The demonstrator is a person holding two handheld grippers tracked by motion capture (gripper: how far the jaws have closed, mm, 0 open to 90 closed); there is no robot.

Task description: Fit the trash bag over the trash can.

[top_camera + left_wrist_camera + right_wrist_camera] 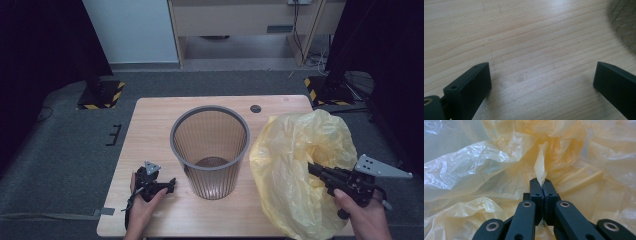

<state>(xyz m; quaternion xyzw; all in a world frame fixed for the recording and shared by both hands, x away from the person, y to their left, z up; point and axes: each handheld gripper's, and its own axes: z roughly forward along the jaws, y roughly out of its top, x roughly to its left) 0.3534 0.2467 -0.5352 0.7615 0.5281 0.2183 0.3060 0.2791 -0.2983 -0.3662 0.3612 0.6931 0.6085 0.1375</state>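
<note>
No brand or writing is readable. On the table (pixel 150 120), the right tool (pixel 541 181) pinches a fold of the yellow bag (pixel 300 165) — its jaws are closed on the film, right of the grey bin (pixel 210 150). The left tool (pixel 541 75) rests wide open over bare wood, nothing between its jaws — the bin's mesh edges its view.

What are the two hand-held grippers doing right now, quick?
Left hand-held gripper: open, holding nothing, jaws wide apart just over the table.
Right hand-held gripper: closed, pinching a fold of the yellow plastic bag.
</note>
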